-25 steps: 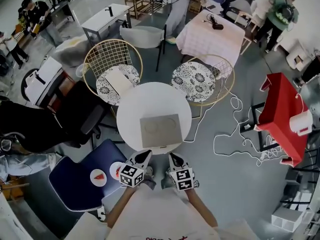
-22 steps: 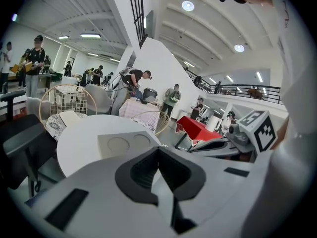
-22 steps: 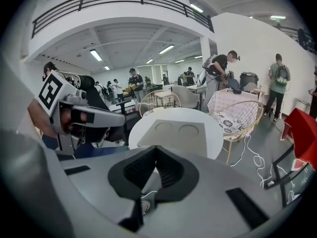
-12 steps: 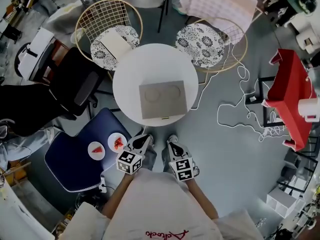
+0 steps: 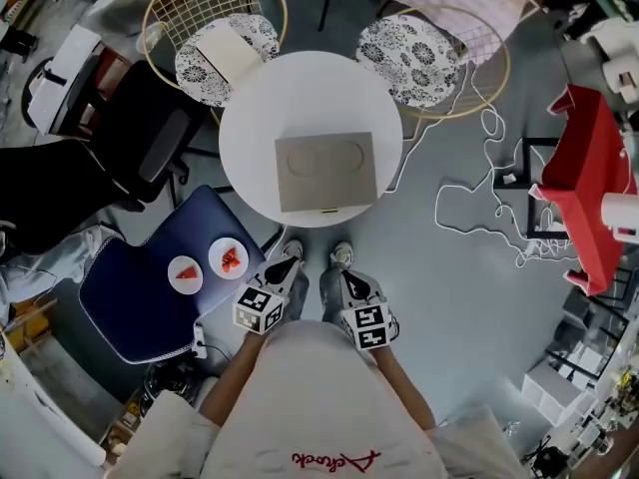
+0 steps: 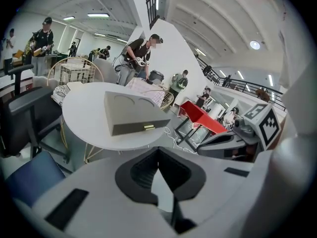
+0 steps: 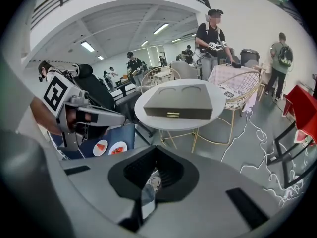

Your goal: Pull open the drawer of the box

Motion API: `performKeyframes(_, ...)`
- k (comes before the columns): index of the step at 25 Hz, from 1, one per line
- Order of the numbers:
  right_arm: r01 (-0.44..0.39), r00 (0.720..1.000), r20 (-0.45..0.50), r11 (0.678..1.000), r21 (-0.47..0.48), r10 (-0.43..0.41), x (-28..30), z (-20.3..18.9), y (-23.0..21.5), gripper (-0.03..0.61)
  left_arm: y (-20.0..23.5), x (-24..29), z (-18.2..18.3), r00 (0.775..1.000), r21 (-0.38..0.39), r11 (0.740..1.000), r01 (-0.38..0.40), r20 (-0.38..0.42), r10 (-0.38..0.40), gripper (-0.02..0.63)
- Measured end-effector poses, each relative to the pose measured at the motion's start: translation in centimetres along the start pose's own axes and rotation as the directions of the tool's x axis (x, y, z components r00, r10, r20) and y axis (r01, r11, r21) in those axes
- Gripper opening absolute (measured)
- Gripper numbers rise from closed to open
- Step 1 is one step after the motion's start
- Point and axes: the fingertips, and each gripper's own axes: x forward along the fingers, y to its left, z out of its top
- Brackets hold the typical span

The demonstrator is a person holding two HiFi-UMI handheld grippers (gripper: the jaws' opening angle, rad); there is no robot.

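A flat grey box (image 5: 326,171) with two round hollows in its top lies on a round white table (image 5: 250,118). A small brass drawer handle (image 5: 329,211) shows on the side of the box facing me, and the drawer is shut. My left gripper (image 5: 286,267) and right gripper (image 5: 355,283) hang side by side below the table's near edge, over the floor, apart from the box. Both are shut and hold nothing. The left gripper view shows the box (image 6: 133,114) and its handle (image 6: 149,127) beyond the shut left gripper (image 6: 158,150). The right gripper view shows the box (image 7: 181,104) beyond the shut right gripper (image 7: 156,150).
A blue chair seat (image 5: 140,297) at the left carries two plates of watermelon (image 5: 229,260). Two wire chairs with patterned cushions (image 5: 419,58) stand behind the table, and a black office chair (image 5: 140,148) stands to its left. A white cable (image 5: 479,208) lies on the floor beside a red stand (image 5: 589,188).
Both grippers have sunk and drawn away from the table, still shut. The head view has tipped further down, so the table and box sit higher in the picture.
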Motion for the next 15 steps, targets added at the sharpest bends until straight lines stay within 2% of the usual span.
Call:
performKeyframes(6, -0.001, 1.000, -0.004, 1.000, 0.003, 0.001, 0.0, -0.1, -0.5, 0.015, 1.6, 2.1, 0.9, 1.000, 0.024, 1.000, -0.005, -0.008, 0.005, 0.011)
performKeyframes(15, -0.002, 1.000, -0.012, 1.000, 0.006, 0.002, 0.0, -0.4, -0.8, 0.015, 5.6, 6.3, 6.2, 0.999, 0.138, 0.990, -0.019, 0.029, 0.015, 0.011)
